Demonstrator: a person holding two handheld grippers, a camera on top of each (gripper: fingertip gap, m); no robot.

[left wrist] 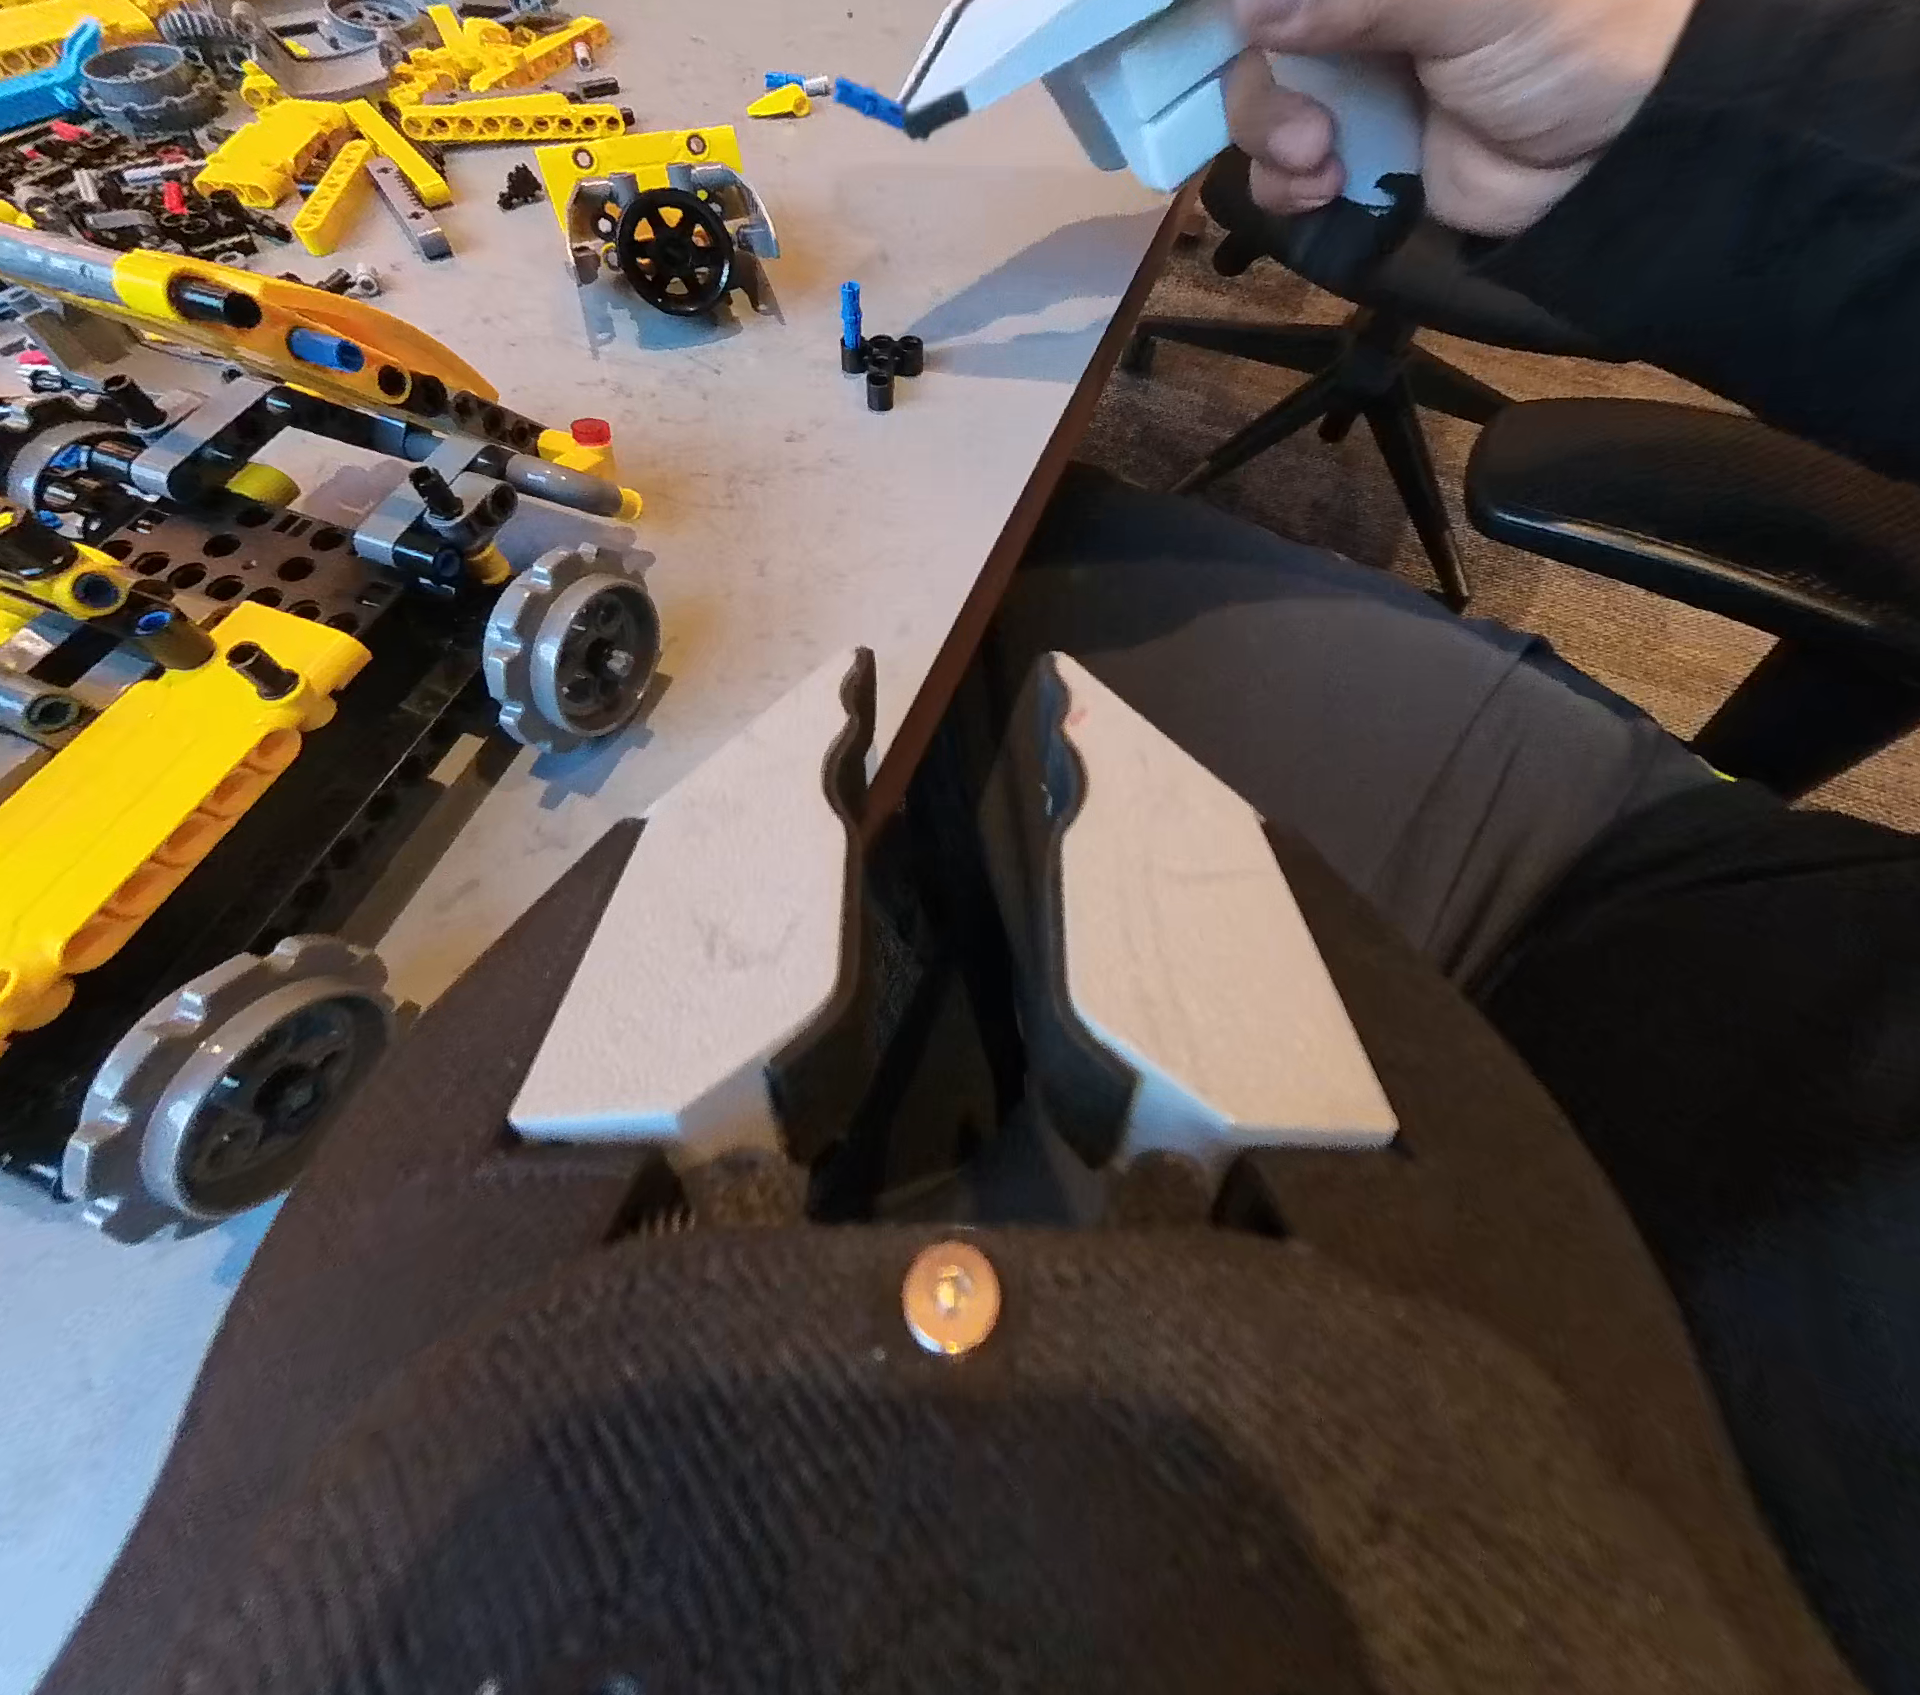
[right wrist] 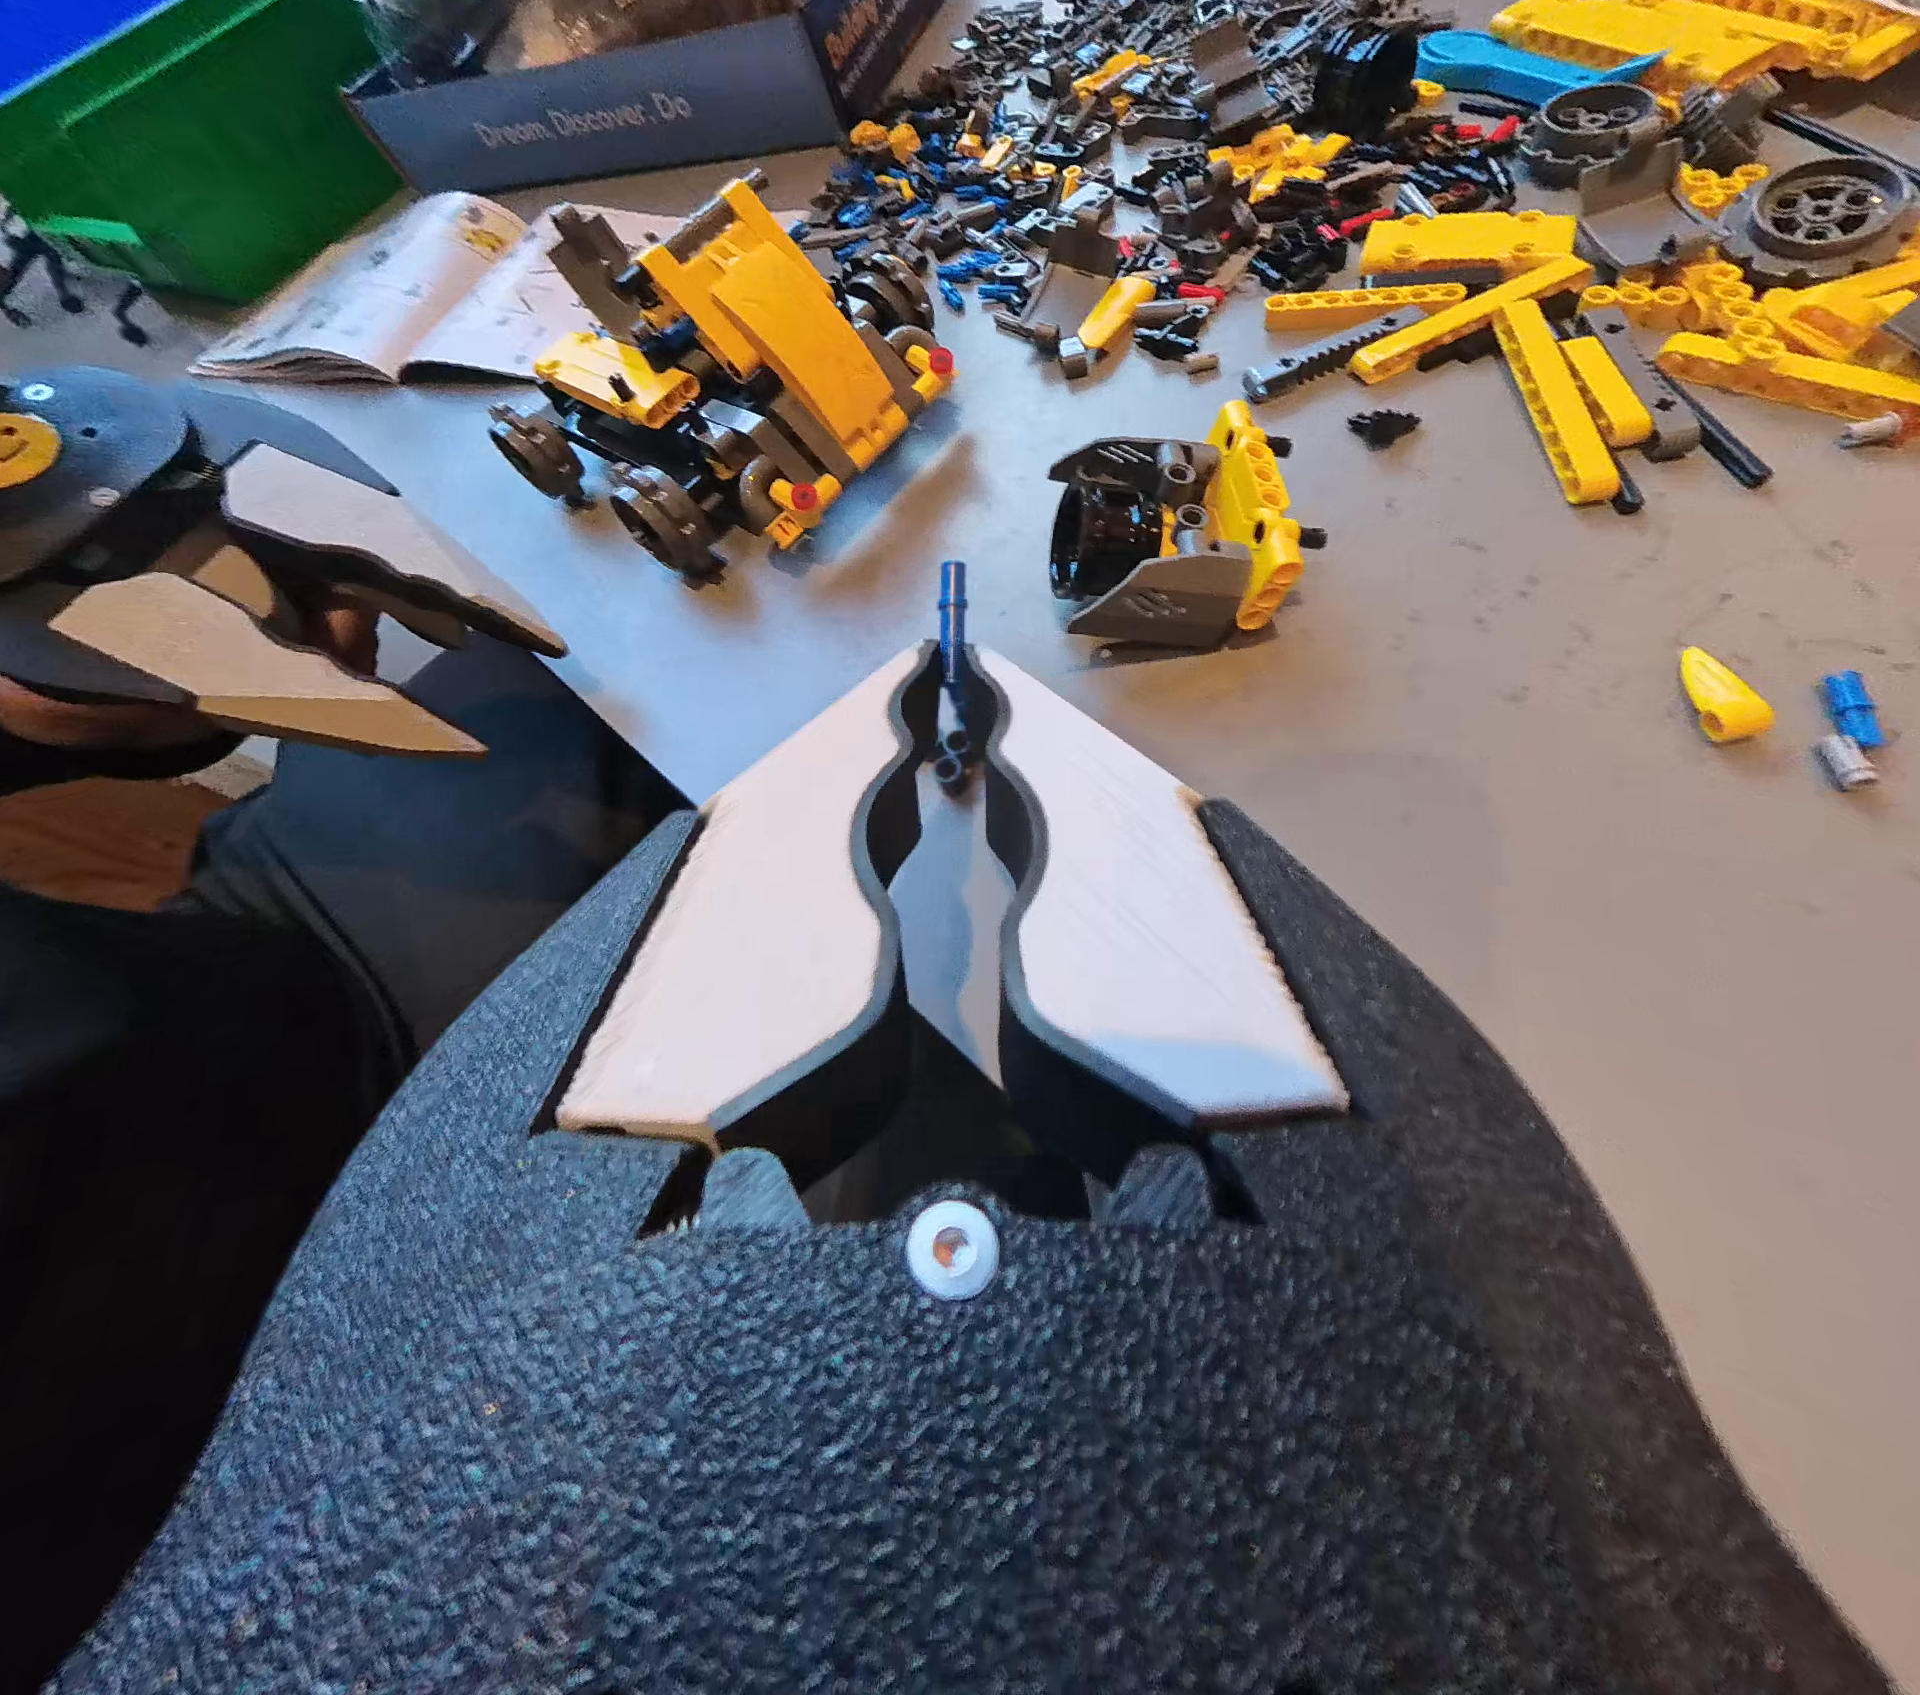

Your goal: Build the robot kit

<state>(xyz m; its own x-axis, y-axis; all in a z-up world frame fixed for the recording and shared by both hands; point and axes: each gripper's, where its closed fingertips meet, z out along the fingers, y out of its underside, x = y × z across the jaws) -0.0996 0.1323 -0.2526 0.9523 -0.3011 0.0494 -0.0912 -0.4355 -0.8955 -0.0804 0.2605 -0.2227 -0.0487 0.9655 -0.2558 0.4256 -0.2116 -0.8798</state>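
Fingers of the right gripper (right wrist: 951,658) pinch a small blue plastic pin (right wrist: 952,606) above the grey table (right wrist: 1455,918); the left gripper (left wrist: 961,669) (jaws spread, empty) hangs over the table's edge beside a yellow brick vehicle (left wrist: 208,658).

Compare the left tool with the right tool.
The left tool is open and empty; the right tool is shut on a blue pin. The left tool hangs at the table edge; the right tool is over it, farther in. Both have pale fingers on black bodies.
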